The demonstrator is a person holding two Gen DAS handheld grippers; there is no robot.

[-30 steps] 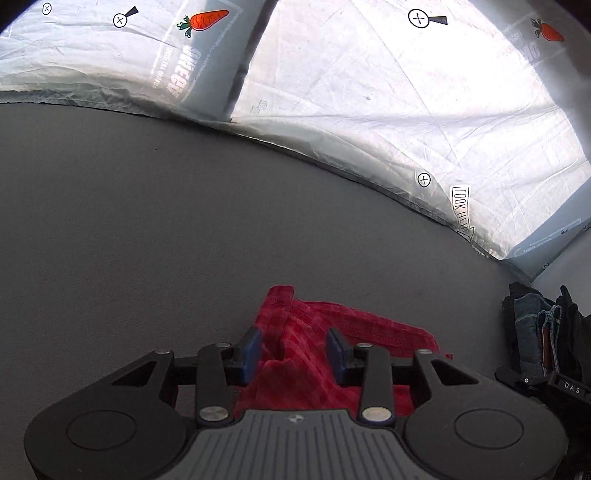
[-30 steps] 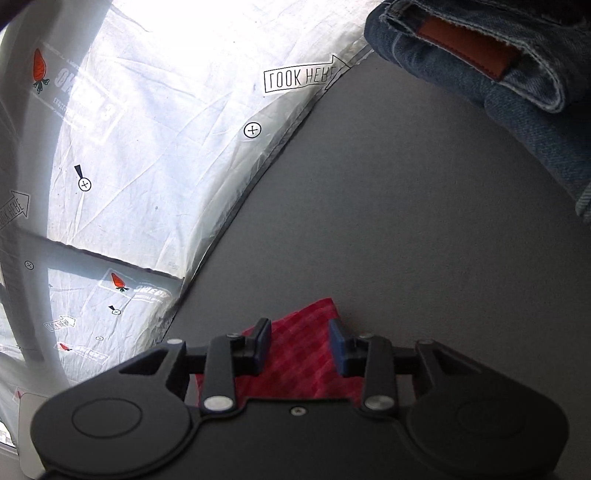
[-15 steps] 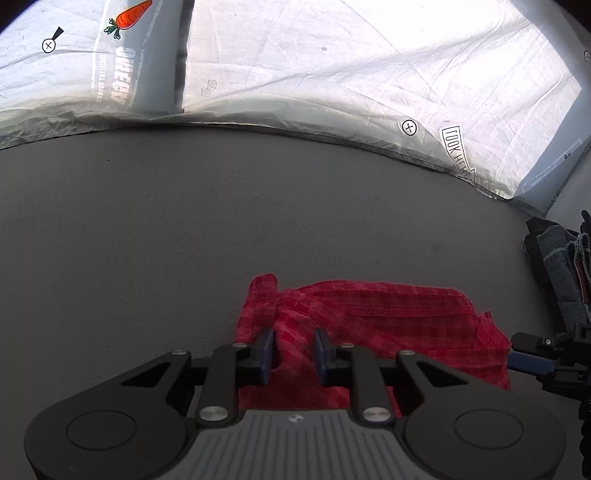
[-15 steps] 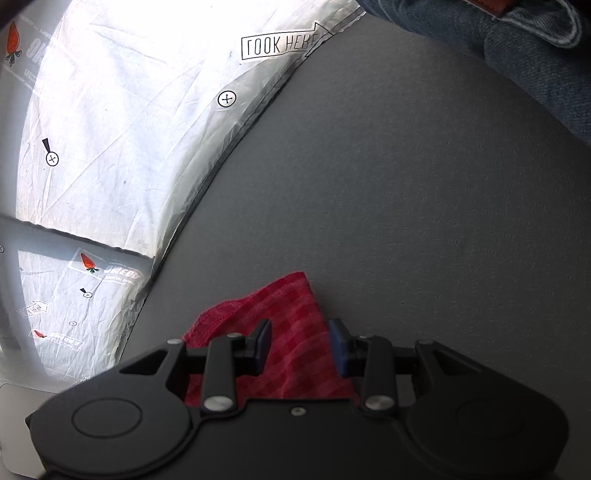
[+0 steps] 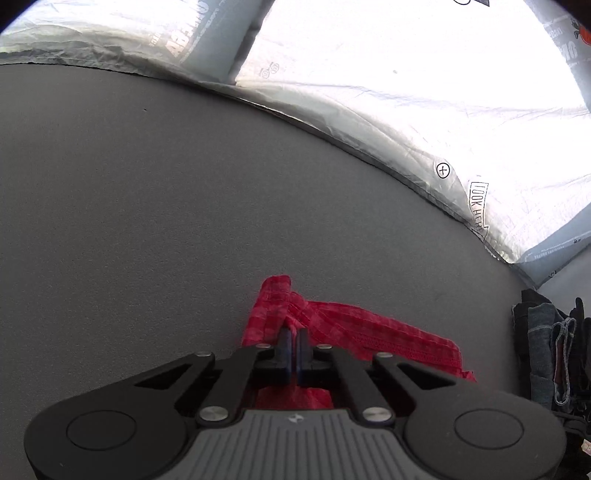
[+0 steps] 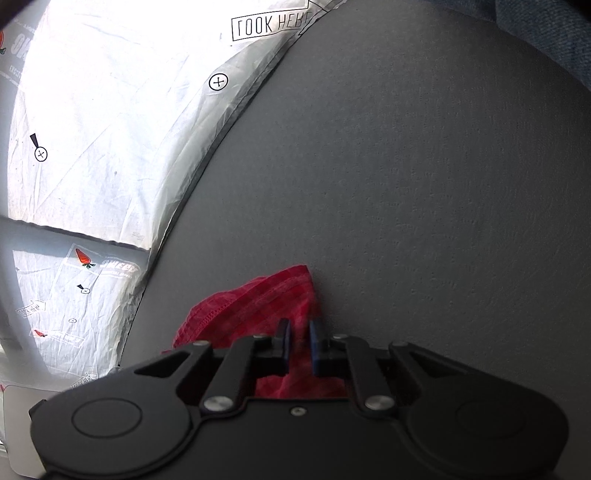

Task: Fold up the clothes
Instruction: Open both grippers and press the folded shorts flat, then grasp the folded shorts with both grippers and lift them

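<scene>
A red checked cloth (image 5: pixel 369 332) lies on the grey table (image 5: pixel 147 221). My left gripper (image 5: pixel 293 338) is shut on one bunched corner of it. In the right wrist view the same red cloth (image 6: pixel 258 302) shows a stitched hem, and my right gripper (image 6: pixel 299 332) has its jaws pinched on another corner, with a narrow gap filled by fabric. The cloth under both gripper bodies is hidden.
A crinkled white plastic sheet (image 5: pixel 424 92) with printed carrots and "LOOK HERE" marks borders the table's far edge. A pile of folded jeans (image 5: pixel 550 350) stands at the right edge in the left wrist view; blue denim (image 6: pixel 554 33) shows at the top right in the right wrist view.
Both grippers have gone from wide open to closed on the red cloth. The left closed first, the right followed. Both views shifted slightly over the table.
</scene>
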